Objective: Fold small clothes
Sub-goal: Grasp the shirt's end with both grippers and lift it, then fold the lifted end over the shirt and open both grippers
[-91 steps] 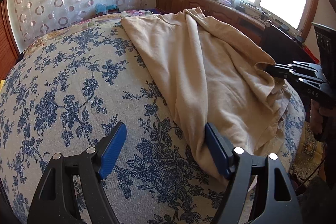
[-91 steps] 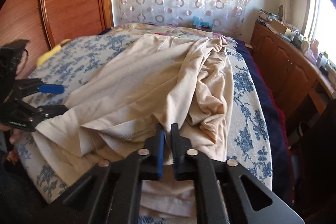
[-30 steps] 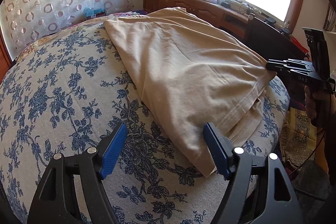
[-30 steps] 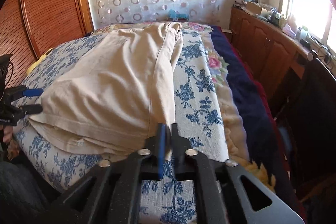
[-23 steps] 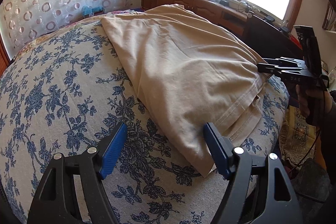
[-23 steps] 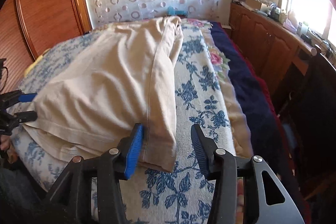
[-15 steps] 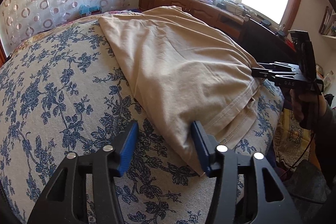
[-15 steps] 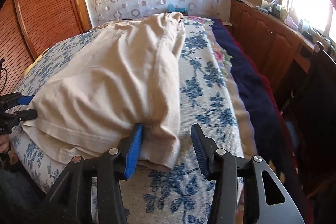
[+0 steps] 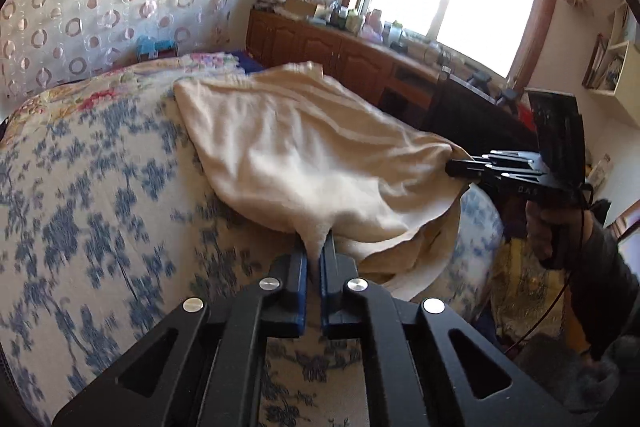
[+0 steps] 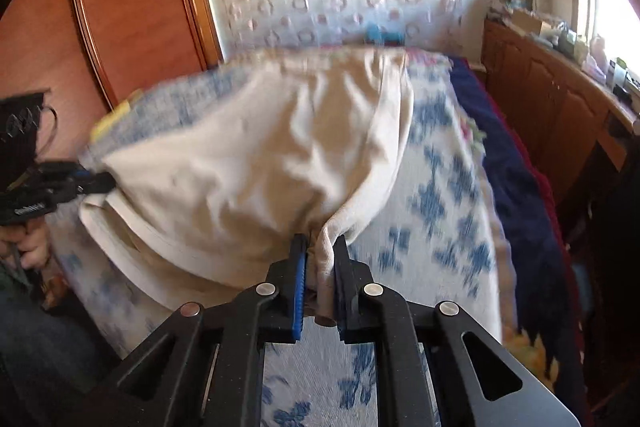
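A beige garment [image 9: 320,155] lies spread along the blue-flowered bed cover [image 9: 100,207]. My left gripper [image 9: 314,245] is shut on its near left corner, and the cloth rises in a peak from between the pads. In the right wrist view the garment [image 10: 260,167] sags between both grips. My right gripper [image 10: 320,247] has its jaws closing, with a bunched fold of the near right corner pinched between them. Each gripper shows in the other's view: the right gripper [image 9: 452,167] at the hem's far end, the left gripper [image 10: 104,183] at the left edge.
A wooden sideboard [image 9: 340,55] with several small items runs under the bright window. A dark blue blanket [image 10: 520,187] lies along the bed's right side. A wooden wardrobe [image 10: 132,7] stands at the left, a patterned curtain [image 9: 100,7] behind the bed.
Both grippers went from open around the hem corners to closed on them. The near edge of the garment has lifted off the bed, and the left gripper has risen.
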`<action>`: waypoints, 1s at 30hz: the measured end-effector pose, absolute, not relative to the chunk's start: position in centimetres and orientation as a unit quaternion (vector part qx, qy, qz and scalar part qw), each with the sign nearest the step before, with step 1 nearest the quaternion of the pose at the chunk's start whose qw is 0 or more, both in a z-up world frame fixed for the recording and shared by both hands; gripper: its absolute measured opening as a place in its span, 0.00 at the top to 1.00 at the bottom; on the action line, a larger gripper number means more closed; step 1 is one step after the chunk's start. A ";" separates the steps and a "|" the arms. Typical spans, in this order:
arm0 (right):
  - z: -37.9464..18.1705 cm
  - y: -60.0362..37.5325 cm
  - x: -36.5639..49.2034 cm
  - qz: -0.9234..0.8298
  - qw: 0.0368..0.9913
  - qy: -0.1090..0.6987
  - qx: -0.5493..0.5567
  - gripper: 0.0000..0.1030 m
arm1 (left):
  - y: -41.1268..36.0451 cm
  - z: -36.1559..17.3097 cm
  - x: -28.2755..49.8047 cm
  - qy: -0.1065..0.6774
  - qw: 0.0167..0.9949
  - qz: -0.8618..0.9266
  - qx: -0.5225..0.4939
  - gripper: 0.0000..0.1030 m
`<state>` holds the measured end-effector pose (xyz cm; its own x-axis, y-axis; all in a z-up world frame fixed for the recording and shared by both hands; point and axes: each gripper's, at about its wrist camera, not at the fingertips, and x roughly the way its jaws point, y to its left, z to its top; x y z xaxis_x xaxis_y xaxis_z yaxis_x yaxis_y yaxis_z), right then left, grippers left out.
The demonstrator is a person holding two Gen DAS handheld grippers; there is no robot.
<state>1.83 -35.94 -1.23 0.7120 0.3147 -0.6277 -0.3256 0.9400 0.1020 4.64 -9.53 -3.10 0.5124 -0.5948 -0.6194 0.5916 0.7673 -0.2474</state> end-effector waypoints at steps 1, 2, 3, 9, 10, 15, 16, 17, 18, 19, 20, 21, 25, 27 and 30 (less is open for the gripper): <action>-0.2 -36.3 1.9 0.176 0.930 0.323 0.001 0.89 | -9.4 -2.4 5.3 0.352 0.870 -0.344 -0.012 0.94; 0.8 -36.6 2.0 0.179 0.934 0.309 0.008 0.89 | -9.2 -1.2 6.3 0.344 0.872 -0.347 -0.019 0.94; 1.8 -36.8 2.2 0.182 0.938 0.296 0.010 0.89 | -9.2 -0.6 7.1 0.339 0.874 -0.347 -0.021 0.94; 6.6 -36.9 6.6 0.185 0.953 0.242 -0.006 0.90 | -9.4 2.3 14.1 0.321 0.891 -0.320 -0.022 0.94; 7.2 -36.8 7.9 0.183 0.954 0.238 -0.010 0.90 | -9.4 2.4 15.4 0.321 0.894 -0.313 -0.022 0.94; 8.0 -35.6 15.7 0.174 0.953 0.249 -0.023 0.90 | -9.8 1.9 23.0 0.339 0.899 -0.277 -0.010 0.94; 7.8 -35.3 17.5 0.171 0.951 0.256 -0.023 0.90 | -10.0 1.4 24.6 0.344 0.899 -0.269 -0.006 0.94; 7.4 -34.9 18.9 0.170 0.949 0.264 -0.022 0.90 | -10.1 1.1 25.5 0.349 0.899 -0.266 -0.006 0.94; 7.0 -34.3 20.4 0.167 0.947 0.272 -0.023 0.90 | -10.3 0.3 27.3 0.358 0.896 -0.262 -0.006 0.94; 6.5 -33.9 21.8 0.163 0.946 0.280 -0.023 0.90 | -10.4 -0.3 28.5 0.366 0.894 -0.258 -0.006 0.94; 6.1 -33.6 23.1 0.161 0.944 0.288 -0.023 0.90 | -10.5 -0.8 29.2 0.372 0.892 -0.256 -0.005 0.94; 5.6 -33.4 24.2 0.158 0.941 0.297 -0.024 0.90 | -10.6 -1.5 30.2 0.382 0.889 -0.253 -0.003 0.94; 4.8 -32.3 27.7 0.144 0.933 0.329 -0.025 0.87 | -9.9 -2.7 32.0 0.390 0.888 -0.242 -0.006 0.65; 5.0 -32.0 28.6 0.134 0.933 0.332 -0.029 0.71 | -9.2 -2.5 32.0 0.377 0.893 -0.244 -0.009 0.56; 6.4 -31.7 27.8 0.107 0.945 0.306 -0.044 0.54 | -8.7 -2.7 31.3 0.378 0.892 -0.247 -0.003 0.55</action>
<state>27.77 -31.73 6.35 0.7898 0.1744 -0.5881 -0.2287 0.9733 -0.0185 31.32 -8.71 -2.72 0.5920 -0.4432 -0.6731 0.4388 0.8778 -0.1921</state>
